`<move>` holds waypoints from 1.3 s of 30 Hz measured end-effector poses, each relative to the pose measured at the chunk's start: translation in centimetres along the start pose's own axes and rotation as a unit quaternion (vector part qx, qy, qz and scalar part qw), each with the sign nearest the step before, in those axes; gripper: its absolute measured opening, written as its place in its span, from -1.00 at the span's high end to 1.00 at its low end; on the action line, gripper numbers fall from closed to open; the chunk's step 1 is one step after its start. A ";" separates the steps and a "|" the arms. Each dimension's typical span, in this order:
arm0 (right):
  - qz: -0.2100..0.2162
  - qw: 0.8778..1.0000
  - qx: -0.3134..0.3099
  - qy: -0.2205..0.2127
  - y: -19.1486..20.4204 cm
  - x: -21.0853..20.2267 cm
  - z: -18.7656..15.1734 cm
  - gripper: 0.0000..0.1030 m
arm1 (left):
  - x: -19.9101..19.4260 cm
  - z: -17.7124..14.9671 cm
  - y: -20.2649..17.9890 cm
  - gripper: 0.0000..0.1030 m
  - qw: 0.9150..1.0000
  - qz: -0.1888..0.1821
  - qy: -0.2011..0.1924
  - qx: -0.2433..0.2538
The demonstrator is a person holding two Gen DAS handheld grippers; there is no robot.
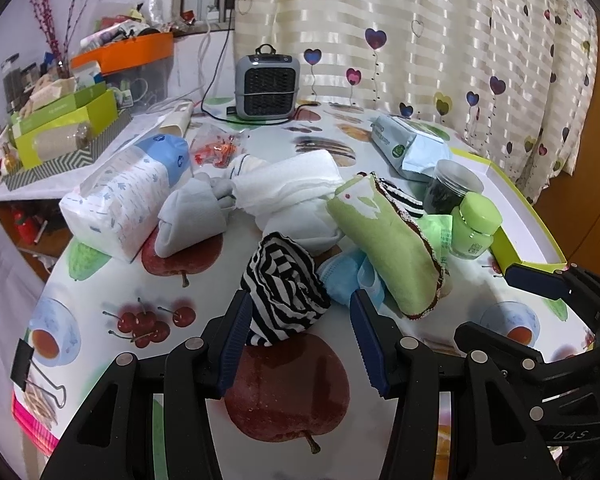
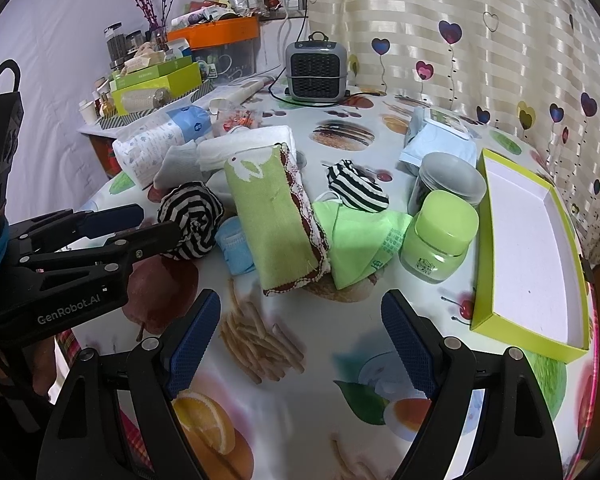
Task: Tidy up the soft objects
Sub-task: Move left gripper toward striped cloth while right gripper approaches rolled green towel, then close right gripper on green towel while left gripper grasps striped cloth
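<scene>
Soft objects: striped sock ball (image 1: pixel 288 292) on table (image 1: pixel 100 292), between spread jaws of left hand-held gripper (image 1: pixel 300 336), unheld | green towel (image 2: pixel 276 220), blue mask (image 2: pixel 234 248) beside | jar (image 2: pixel 440 236) before empty tray (image 2: pixel 528 240) | right hand-held gripper (image 2: pixel 300 344) released.

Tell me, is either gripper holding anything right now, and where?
Nothing is held. The left gripper stands open just short of the striped sock roll; the right gripper is open over bare tablecloth.
</scene>
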State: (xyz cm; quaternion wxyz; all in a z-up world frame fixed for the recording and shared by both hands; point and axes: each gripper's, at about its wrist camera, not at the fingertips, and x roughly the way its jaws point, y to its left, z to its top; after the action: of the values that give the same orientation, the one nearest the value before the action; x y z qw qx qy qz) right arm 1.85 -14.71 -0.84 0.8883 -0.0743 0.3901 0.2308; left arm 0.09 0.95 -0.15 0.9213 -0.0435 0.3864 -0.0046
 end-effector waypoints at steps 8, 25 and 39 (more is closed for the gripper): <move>0.002 1.000 -0.005 0.003 0.4 1.0 0.5 -0.61 | 0.3 0.2 0.4 0.02 1.000 0.002 -0.001 -0.005; 0.005 1.000 -0.007 0.006 0.4 2.2 1.3 -0.61 | 1.2 0.8 2.3 0.02 1.000 -0.004 -0.010 -0.021; 0.023 1.000 -0.005 0.009 0.2 4.8 3.3 -0.61 | 3.4 0.7 2.9 -0.04 0.999 -0.021 0.017 -0.017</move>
State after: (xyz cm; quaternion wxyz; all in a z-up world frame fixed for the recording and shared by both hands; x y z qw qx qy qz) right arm 6.82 -11.84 -2.09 0.8788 -0.0715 0.3985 0.2524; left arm 2.89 3.76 -2.36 0.9133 -0.0676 0.4013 -0.0185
